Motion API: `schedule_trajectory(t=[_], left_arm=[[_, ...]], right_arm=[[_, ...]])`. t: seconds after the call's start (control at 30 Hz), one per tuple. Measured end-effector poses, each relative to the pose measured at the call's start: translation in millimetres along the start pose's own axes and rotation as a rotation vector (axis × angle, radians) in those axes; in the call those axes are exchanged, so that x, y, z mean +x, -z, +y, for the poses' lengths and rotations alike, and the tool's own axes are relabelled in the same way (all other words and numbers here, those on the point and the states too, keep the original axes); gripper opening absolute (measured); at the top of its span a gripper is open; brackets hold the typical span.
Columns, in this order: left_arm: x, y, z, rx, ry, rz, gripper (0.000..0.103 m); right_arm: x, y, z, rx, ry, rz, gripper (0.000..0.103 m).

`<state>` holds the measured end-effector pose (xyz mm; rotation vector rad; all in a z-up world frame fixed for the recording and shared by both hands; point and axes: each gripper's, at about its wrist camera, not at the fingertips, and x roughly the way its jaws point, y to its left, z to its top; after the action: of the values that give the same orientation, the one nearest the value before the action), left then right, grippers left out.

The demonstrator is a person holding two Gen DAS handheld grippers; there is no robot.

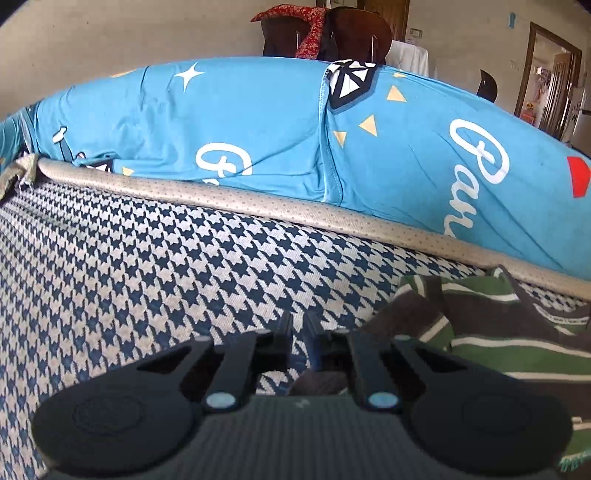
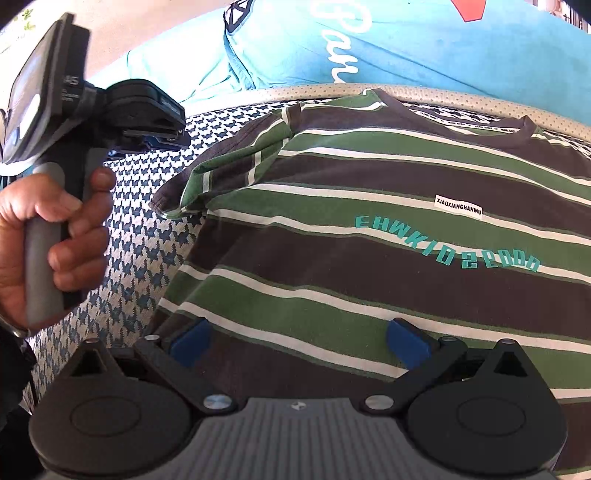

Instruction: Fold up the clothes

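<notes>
A bed covered by a houndstooth-patterned mattress [image 1: 147, 266] in blue and white is seen in both wrist views, edged by a beige piping strip [image 1: 280, 210]. Behind that strip, toward 12 o'clock, a blue sheet [image 1: 240, 122] printed with white script, stars and yellow triangles is bunched up. In the left wrist view a chair draped with red patterned cloth [image 1: 314, 33] is visible far off at 12 o'clock, with a doorway [image 1: 550, 81] at 2 o'clock.

The striped T-shirt [image 2: 369, 236], banded in green, dark brown and white with teal lettering and a small white label [image 2: 459, 206], is laid flat on the mattress, its collar toward the piping at 12 o'clock and one sleeve [image 2: 229, 170] spread toward 10 o'clock. In the left wrist view only a corner of it is seen, at 4 o'clock.

The right tool [image 2: 297, 341] is held spread wide, with its blue fingertips [image 2: 190, 341] resting on or just above the shirt's lower part; contact cannot be judged. The left tool [image 1: 298, 332] is seen with its dark fingers drawn almost together over bare mattress, just left of the shirt, and nothing is gripped between them. In the right wrist view a hand [image 2: 55, 240] is seen at 9 o'clock, wrapped around the grey handle of the left tool.
</notes>
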<state>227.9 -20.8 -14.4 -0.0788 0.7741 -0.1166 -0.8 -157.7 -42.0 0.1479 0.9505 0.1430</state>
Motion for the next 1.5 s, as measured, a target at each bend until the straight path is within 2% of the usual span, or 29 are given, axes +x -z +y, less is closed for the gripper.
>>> schedule_trajectory(t=[0.1, 0.23, 0.37, 0.4, 0.63, 0.83, 0.97, 1.03, 1.17, 1.27, 1.4, 1.5], left_arm=[[1.3, -2.7, 7.1, -0.027, 0.071, 0.019, 0.010], [5.9, -0.9, -5.8, 0.021, 0.111, 0.017, 0.017], [10.0, 1.9, -14.1, 0.056, 0.127, 0.012, 0.038], [11.5, 2.5, -15.8, 0.065, 0.123, 0.013, 0.041], [22.6, 7.4, -20.7, 0.091, 0.127, 0.036, 0.046], [27.0, 12.7, -27.0, 0.120, 0.130, 0.047, 0.043], [23.2, 12.6, -28.1, 0.126, 0.134, 0.043, 0.019], [20.8, 13.5, -29.7, 0.132, 0.131, 0.039, 0.012], [13.0, 16.0, -35.5, 0.146, 0.085, 0.015, 0.010], [5.9, 14.4, -35.1, 0.142, 0.010, -0.012, 0.009], [0.8, 4.1, -14.2, 0.067, -0.145, -0.042, 0.009], [5.1, -1.6, 9.4, -0.001, -0.265, -0.028, 0.009]], right_arm=[[0.0, -0.2, 0.4, -0.002, 0.003, 0.000, 0.103], [-0.1, 0.1, 0.6, -0.011, 0.005, 0.001, 0.103], [0.1, 0.0, 0.8, -0.017, 0.007, 0.002, 0.103], [0.3, 0.0, 1.0, -0.018, 0.007, 0.002, 0.103], [1.1, 1.0, 2.4, -0.032, 0.013, 0.000, 0.103], [1.8, 1.3, 4.2, -0.042, 0.018, -0.001, 0.103], [2.0, 1.1, 4.1, -0.042, 0.019, -0.001, 0.103], [2.2, 1.1, 3.8, -0.042, 0.019, -0.002, 0.103], [2.0, 0.8, 3.3, -0.037, 0.017, -0.002, 0.103], [1.4, -0.6, 0.8, -0.019, 0.009, -0.004, 0.103], [1.2, -1.8, -0.4, -0.004, 0.003, -0.005, 0.103], [3.0, 0.6, 5.1, -0.050, 0.027, -0.004, 0.103]])
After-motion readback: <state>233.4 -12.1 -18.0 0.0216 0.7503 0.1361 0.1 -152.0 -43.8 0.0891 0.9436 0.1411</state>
